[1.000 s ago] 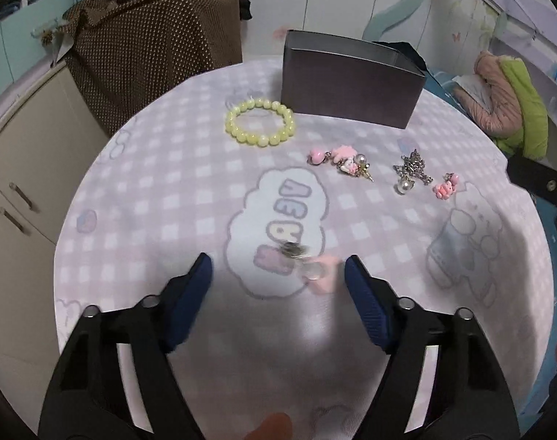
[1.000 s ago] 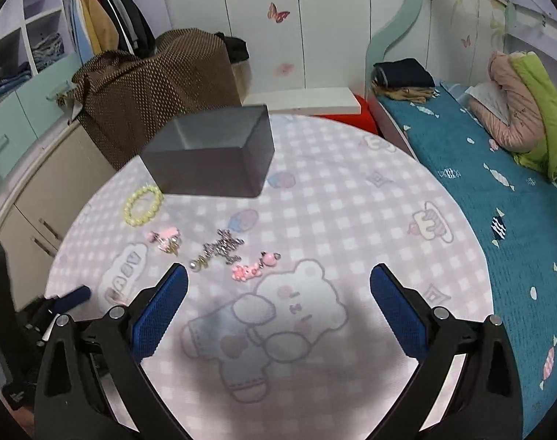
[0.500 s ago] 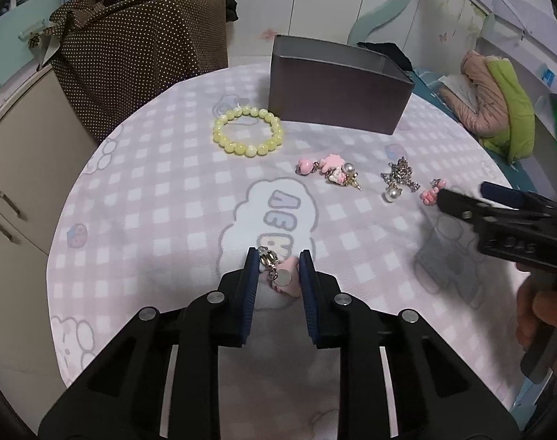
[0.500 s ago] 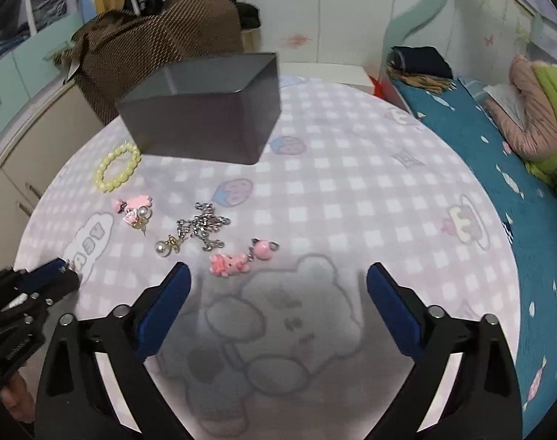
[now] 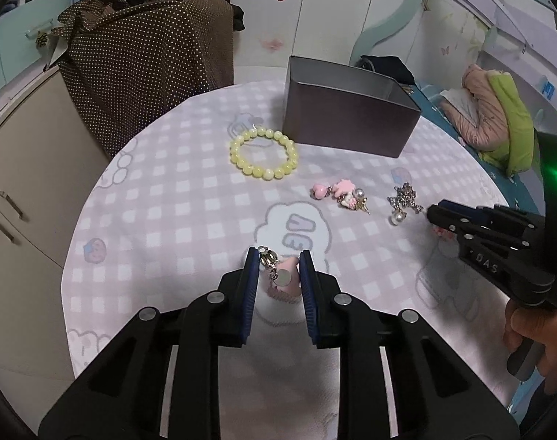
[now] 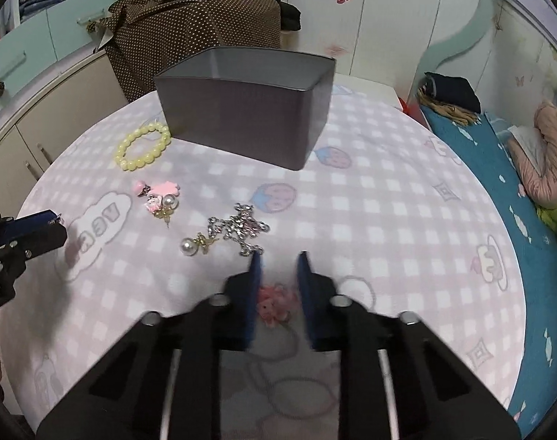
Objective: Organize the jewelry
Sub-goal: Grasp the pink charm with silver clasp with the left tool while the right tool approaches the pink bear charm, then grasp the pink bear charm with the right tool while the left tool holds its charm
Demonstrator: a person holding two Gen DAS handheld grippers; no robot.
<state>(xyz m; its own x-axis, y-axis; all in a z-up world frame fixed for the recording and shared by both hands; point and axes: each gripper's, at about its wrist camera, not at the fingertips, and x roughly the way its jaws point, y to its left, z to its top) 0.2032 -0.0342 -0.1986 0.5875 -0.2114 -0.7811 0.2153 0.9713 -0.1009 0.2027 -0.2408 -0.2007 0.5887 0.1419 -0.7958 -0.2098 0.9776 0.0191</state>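
My left gripper (image 5: 278, 256) is shut on a pink charm with a silver clip (image 5: 284, 278), just above the checked tablecloth. My right gripper (image 6: 279, 258) has its jaws closing tight on a small pink charm (image 6: 275, 304) lying on the cloth; it also shows at the right of the left wrist view (image 5: 434, 214). On the cloth lie a yellow bead bracelet (image 5: 264, 157), a pink earring cluster (image 5: 342, 194) and a silver chain with a pearl (image 6: 238, 227). An open grey box (image 6: 242, 117) stands behind them.
The round table (image 6: 406, 220) drops off on all sides. A brown dotted bag (image 5: 150, 55) sits on a cabinet at the back left. A bed with a blue cover (image 6: 498, 183) runs along the right. A hand (image 5: 535, 333) holds the right gripper's handle.
The left gripper closed on the pink clip charm and lifted it slightly. The right gripper came down over the small pink charm, rolled, and its wide jaws closed on it.
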